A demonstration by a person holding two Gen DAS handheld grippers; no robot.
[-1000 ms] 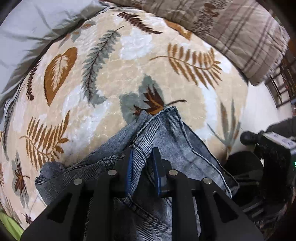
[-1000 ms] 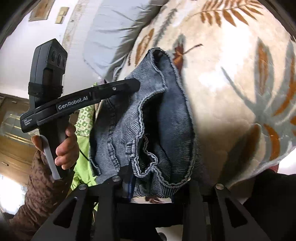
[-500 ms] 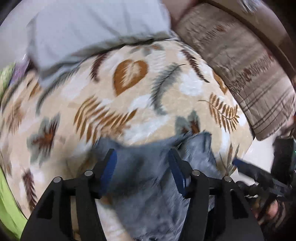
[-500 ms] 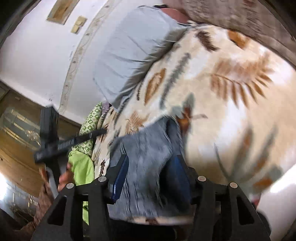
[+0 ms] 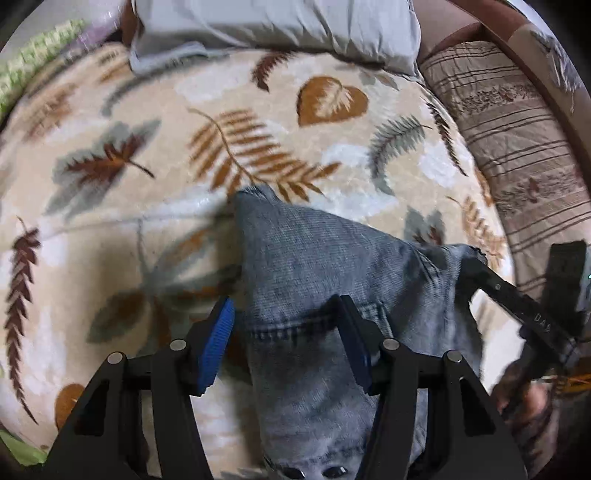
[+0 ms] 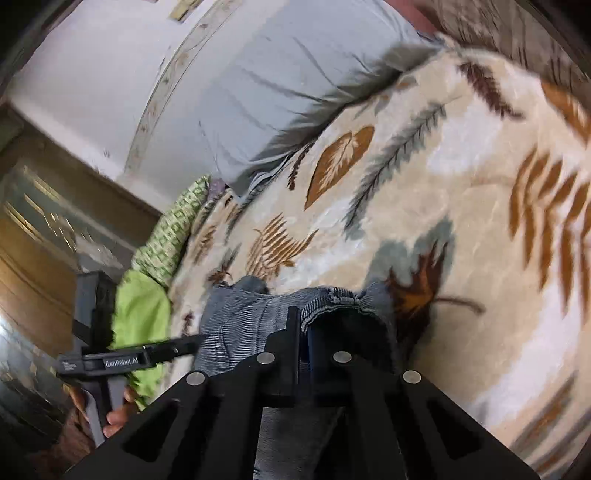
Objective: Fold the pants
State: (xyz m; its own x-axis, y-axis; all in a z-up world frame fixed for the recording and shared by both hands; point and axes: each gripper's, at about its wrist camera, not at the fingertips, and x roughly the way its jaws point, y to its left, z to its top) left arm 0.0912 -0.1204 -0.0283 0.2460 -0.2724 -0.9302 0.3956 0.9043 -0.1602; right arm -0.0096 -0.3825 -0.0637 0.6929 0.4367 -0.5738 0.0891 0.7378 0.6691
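1. Pants (image 5: pixel 314 266): blue-grey denim, lying on the leaf-print blanket (image 5: pixel 155 229) at the near edge of the bed. In the left wrist view the fabric runs from about 12 o'clock of the gripper down to 6 o'clock, out of frame at the bottom. A stitched seam crosses it between the fingers.
2. In the right wrist view the pants (image 6: pixel 243 317) sit at lower centre, bunched, with a hemmed edge curled over right at the fingertips.
3. Left gripper (image 5: pixel 284 343): jaws spread wide, blue pads (image 5: pixel 218 343) on either side of the denim. The left pad is over the blanket just beside the fabric edge; the right pad is over the denim. Nothing pinched. Contact with the cloth: cannot tell.
4. Right gripper (image 6: pixel 303 332): jaws pressed nearly together, pinching the hemmed denim edge at 12 o'clock of the fingertips.
5. The right gripper also shows in the left wrist view (image 5: pixel 517 306) at 3 o'clock, its tip meeting the pants' right corner; the hand below it is blurred.
6. The left gripper shows in the right wrist view (image 6: pixel 147 354) at 9 o'clock, with its printed side label, held by a hand (image 6: pixel 110 410) at 8 o'clock.
7. Blanket: cream with brown, orange and grey leaves, covering most of both views.
8. Grey pillow (image 5: pixel 280 22) at 12 o'clock in the left view, touching the blanket's far edge.
9. Striped brown bedding (image 5: pixel 517 122) at 2 o'clock, beside the pillow.
10. Green cloth (image 6: pixel 144 314) at 9 o'clock in the right view, at the blanket's left edge.
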